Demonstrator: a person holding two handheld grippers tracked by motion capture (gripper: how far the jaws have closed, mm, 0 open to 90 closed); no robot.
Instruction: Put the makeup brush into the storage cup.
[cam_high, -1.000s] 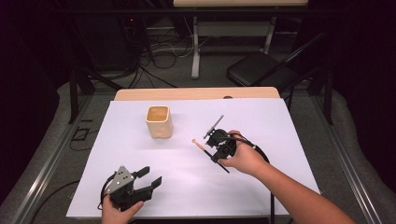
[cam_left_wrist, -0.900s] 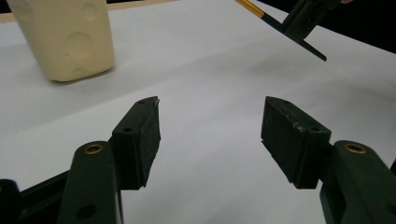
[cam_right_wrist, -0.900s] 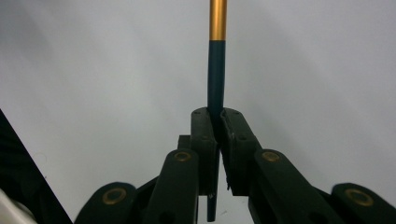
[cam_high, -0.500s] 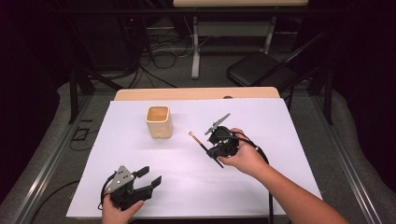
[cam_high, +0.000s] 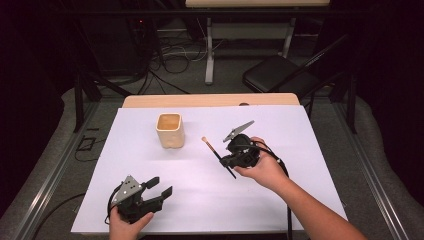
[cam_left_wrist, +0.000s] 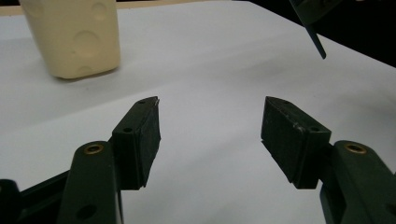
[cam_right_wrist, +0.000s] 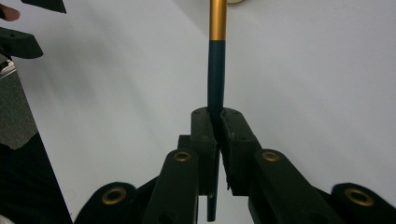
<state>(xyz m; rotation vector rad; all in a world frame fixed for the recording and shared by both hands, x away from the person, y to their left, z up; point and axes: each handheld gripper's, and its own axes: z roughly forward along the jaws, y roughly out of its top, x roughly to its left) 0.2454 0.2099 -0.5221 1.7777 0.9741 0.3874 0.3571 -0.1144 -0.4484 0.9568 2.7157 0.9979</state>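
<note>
Right gripper view shows the right gripper (cam_right_wrist: 217, 135) clamped on a makeup brush (cam_right_wrist: 216, 70), best tilted upright over the cream cup (cam_high: 170, 130) at upper left, while the left gripper (cam_left_wrist: 210, 135) gapes empty.

A desk (cam_high: 320, 150) covered by a white sheet takes up the middle of the high view, with a strip of bare wood along its far edge. Beyond it, on the grey floor (cam_high: 230, 85), a black chair (cam_high: 277, 75) stands to the far right. Loose cables (cam_high: 172, 52) lie tangled on the floor at the far left, near the white legs of another table (cam_high: 209, 47). Grey metal rails (cam_high: 50, 180) run along both sides of the desk.
</note>
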